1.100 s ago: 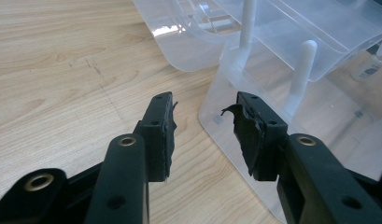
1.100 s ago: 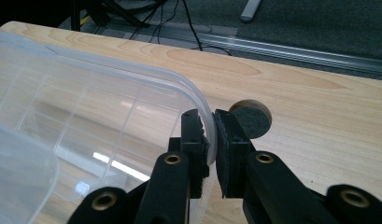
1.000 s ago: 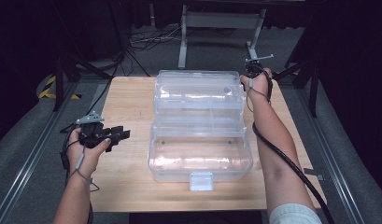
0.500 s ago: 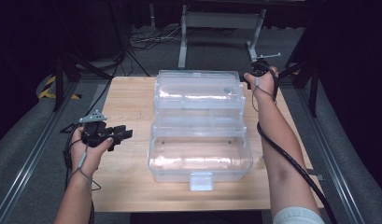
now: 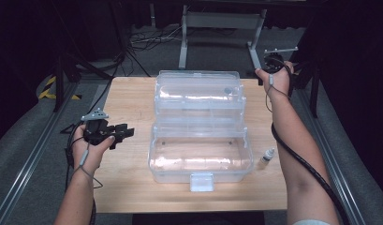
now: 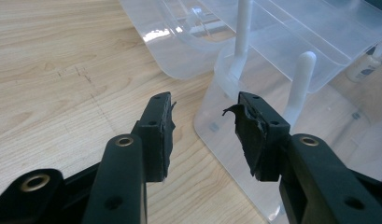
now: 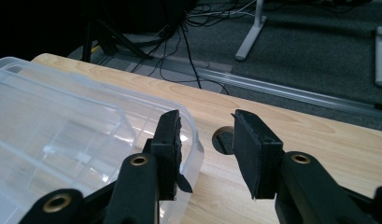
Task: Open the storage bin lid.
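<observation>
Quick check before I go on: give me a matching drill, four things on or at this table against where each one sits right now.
Things:
1. left gripper
2. right gripper
3. small dropper bottle
4. clear plastic box

Places:
A. on the wooden table, just right of the box's front tray
B. middle of the table, opened out with its lid tipped back
C. at the far right corner of the table, fingers open, holding nothing
D. over the table's left side, fingers open, pointing at the box

Pairs: 1-D, 2-C, 3-A, 4-B
</observation>
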A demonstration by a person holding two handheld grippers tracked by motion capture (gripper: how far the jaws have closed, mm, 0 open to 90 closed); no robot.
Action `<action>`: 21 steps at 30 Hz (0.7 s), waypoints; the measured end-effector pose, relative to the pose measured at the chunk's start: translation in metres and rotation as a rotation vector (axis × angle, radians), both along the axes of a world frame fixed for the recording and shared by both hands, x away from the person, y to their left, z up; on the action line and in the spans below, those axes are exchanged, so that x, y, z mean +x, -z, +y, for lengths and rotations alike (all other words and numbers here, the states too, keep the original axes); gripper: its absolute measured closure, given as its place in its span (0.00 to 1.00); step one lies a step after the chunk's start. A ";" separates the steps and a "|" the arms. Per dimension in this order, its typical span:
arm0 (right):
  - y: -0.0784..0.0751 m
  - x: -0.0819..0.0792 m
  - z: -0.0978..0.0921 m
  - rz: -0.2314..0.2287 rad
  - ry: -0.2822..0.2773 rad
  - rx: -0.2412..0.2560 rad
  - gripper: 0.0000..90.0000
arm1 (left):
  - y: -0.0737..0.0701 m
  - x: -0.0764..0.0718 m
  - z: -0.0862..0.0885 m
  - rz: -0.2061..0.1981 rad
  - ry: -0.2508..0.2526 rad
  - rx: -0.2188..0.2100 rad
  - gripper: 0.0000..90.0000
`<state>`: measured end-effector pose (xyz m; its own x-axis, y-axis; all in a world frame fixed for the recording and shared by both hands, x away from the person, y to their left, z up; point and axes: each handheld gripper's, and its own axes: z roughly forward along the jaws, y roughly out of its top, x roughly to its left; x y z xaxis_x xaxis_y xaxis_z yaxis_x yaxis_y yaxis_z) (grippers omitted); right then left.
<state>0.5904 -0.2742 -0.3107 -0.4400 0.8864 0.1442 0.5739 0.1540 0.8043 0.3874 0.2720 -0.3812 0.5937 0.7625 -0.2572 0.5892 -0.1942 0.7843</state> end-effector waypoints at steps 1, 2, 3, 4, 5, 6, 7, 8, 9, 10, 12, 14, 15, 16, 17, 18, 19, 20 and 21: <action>-0.002 -0.003 -0.002 -0.005 -0.003 0.001 0.69 | 0.000 0.000 0.000 0.001 0.001 0.003 0.63; -0.004 -0.006 -0.004 -0.010 -0.003 0.004 0.69 | 0.000 0.000 0.000 0.002 0.001 0.005 0.63; -0.006 -0.010 -0.006 -0.018 -0.003 0.005 0.69 | 0.001 0.000 0.000 0.003 -0.002 0.004 0.63; -0.009 -0.014 -0.008 -0.024 -0.007 0.008 0.68 | 0.001 -0.001 0.001 0.004 -0.005 0.002 0.63; -0.011 -0.018 -0.011 -0.030 -0.011 0.006 0.68 | 0.001 -0.001 0.001 0.005 -0.006 0.004 0.63; -0.013 -0.022 -0.013 -0.035 -0.016 0.006 0.68 | 0.001 -0.001 0.002 0.005 -0.009 0.005 0.63; -0.015 -0.026 -0.015 -0.041 -0.021 0.004 0.68 | 0.001 -0.002 0.002 0.007 -0.012 0.003 0.63; -0.017 -0.029 -0.018 -0.047 -0.024 0.003 0.67 | 0.001 -0.002 0.002 0.008 -0.012 0.004 0.63; -0.019 -0.033 -0.020 -0.047 -0.026 -0.002 0.67 | 0.001 -0.003 0.003 0.006 -0.012 0.006 0.63; -0.020 -0.036 -0.022 -0.048 -0.029 -0.007 0.67 | 0.001 -0.003 0.003 0.007 -0.013 0.007 0.63; -0.024 -0.043 -0.026 -0.056 -0.036 -0.016 0.65 | 0.000 -0.004 0.003 0.009 -0.017 0.007 0.63; -0.028 -0.051 -0.030 -0.056 -0.047 -0.026 0.65 | 0.000 -0.005 0.003 0.008 -0.020 0.008 0.63; -0.030 -0.055 -0.032 -0.061 -0.052 -0.025 0.65 | 0.000 -0.006 0.003 0.008 -0.021 0.009 0.63; -0.032 -0.060 -0.034 -0.066 -0.056 -0.026 0.65 | 0.000 -0.007 0.003 0.009 -0.021 0.008 0.63; -0.034 -0.066 -0.036 -0.068 -0.064 -0.021 0.65 | 0.000 -0.007 0.003 0.009 -0.021 0.008 0.63; -0.034 -0.066 -0.036 -0.068 -0.064 -0.021 0.65 | 0.000 -0.007 0.003 0.009 -0.021 0.010 0.63; -0.035 -0.069 -0.037 -0.070 -0.069 -0.023 0.65 | 0.000 -0.008 0.003 0.011 -0.023 0.011 0.63; -0.036 -0.075 -0.039 -0.073 -0.076 -0.028 0.65 | 0.001 -0.008 0.002 0.014 -0.025 0.011 0.63; -0.037 -0.080 -0.040 -0.074 -0.082 -0.031 0.65 | 0.001 -0.008 0.002 0.016 -0.026 0.013 0.63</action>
